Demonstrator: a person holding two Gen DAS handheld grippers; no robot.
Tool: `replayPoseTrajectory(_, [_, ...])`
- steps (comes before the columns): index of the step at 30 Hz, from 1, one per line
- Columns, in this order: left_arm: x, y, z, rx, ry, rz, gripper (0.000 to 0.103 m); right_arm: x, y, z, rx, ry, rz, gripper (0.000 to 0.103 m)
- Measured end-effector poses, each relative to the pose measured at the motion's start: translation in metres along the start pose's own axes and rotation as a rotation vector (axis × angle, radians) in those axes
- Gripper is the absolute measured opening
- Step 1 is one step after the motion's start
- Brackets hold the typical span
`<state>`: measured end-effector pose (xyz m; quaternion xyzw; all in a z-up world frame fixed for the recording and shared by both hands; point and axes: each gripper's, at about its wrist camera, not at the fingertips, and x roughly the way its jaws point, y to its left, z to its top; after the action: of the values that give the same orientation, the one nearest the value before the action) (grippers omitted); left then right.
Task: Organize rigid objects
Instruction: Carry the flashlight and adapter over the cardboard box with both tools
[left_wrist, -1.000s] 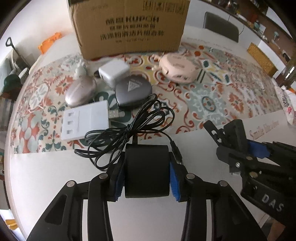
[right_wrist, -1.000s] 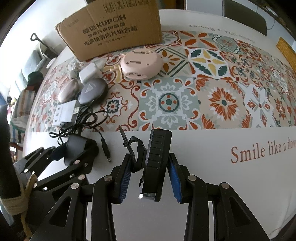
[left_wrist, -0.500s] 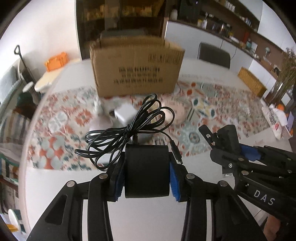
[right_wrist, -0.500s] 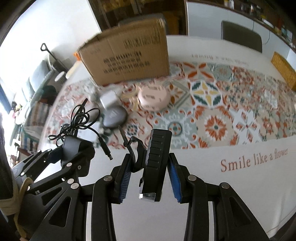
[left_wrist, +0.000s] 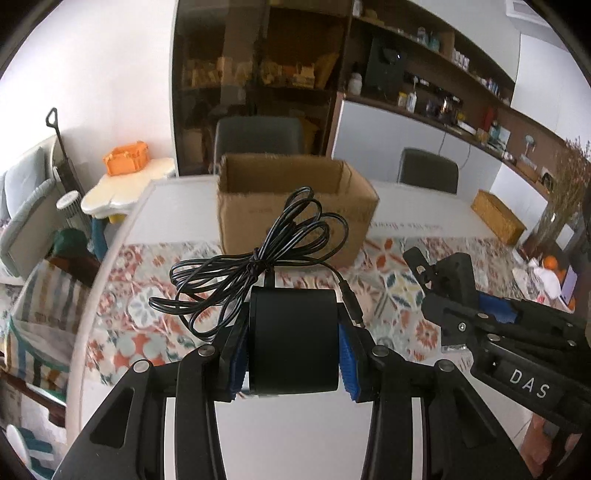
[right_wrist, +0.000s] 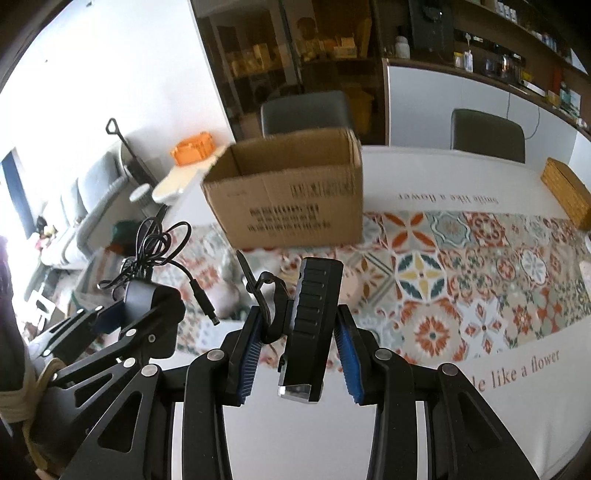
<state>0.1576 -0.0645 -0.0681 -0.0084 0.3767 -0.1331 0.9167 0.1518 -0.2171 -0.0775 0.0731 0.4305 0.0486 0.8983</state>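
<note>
Left gripper (left_wrist: 293, 347) is pinching a black power adapter (left_wrist: 293, 341) between its blue pads (left_wrist: 347, 363), held up above the table. The adapter's bundled black cable (left_wrist: 255, 264) sticks out ahead of it, loops tied at the middle, the plug end (left_wrist: 352, 310) dangling off to the right side. Right gripper (right_wrist: 297, 345) is clamped on a black ribbed flashlight-like device (right_wrist: 312, 325), upright between the pads, its metal end pointing down toward the camera; a black hook or clip (right_wrist: 264, 295) rides on its left side against the left pad. Each gripper shows in the other's view, the two side by side and apart. Below them, white tablecloth (right_wrist: 461, 424) with "like a flower" lettering, then a patterned tile runner (right_wrist: 480, 288). Further on, an open cardboard box (left_wrist: 295, 206) stands on the runner, flaps up, inside not visible. Behind the table, two grey chairs (right_wrist: 487, 134), a wicker box (right_wrist: 565, 192) at the right edge, shelving at the back.
</note>
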Motion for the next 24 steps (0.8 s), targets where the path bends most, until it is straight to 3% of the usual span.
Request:
replayPoseTrajectory(11, [-0.011,0.003,0.05,0.064,-0.113,0.024,0.041,-0.012,0.012,0.046,-0.004,-0.101,0.009,0.039])
replayPoseTrajectory(24, [0.016,0.009,0.1,0.07,-0.117,0.023,0.041,0.008,0.009,0.104,0.014,-0.126,0.022,0.039])
